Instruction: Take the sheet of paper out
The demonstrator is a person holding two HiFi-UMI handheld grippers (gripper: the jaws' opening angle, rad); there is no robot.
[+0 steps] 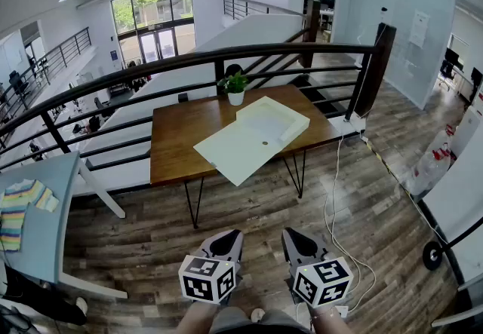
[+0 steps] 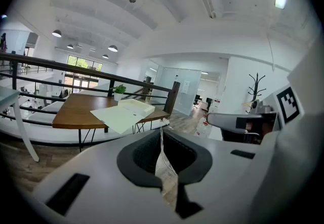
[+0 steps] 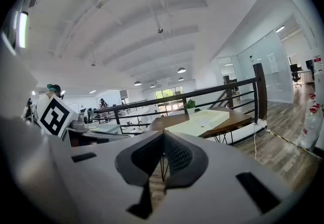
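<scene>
While both hand-held grippers [image 1: 231,234] [image 1: 291,234] sit closed, empty, flat pale sheet [image 1: 240,150] overhangs rectangular wooden table [image 1: 177,136]

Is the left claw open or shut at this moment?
Shut. In the left gripper view the left claw has its tips together, and nothing is held between them.

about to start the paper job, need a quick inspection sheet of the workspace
surface: wooden table
job's things: sheet of paper against a white box, one corner overhanging the front edge
clutter: potted plant at the back edge
grippers: left gripper and right gripper shut, empty, well short of the table
cables: white cable on the floor by the table's right corner
surroundings: black railing behind; striped garment on a side table
</scene>
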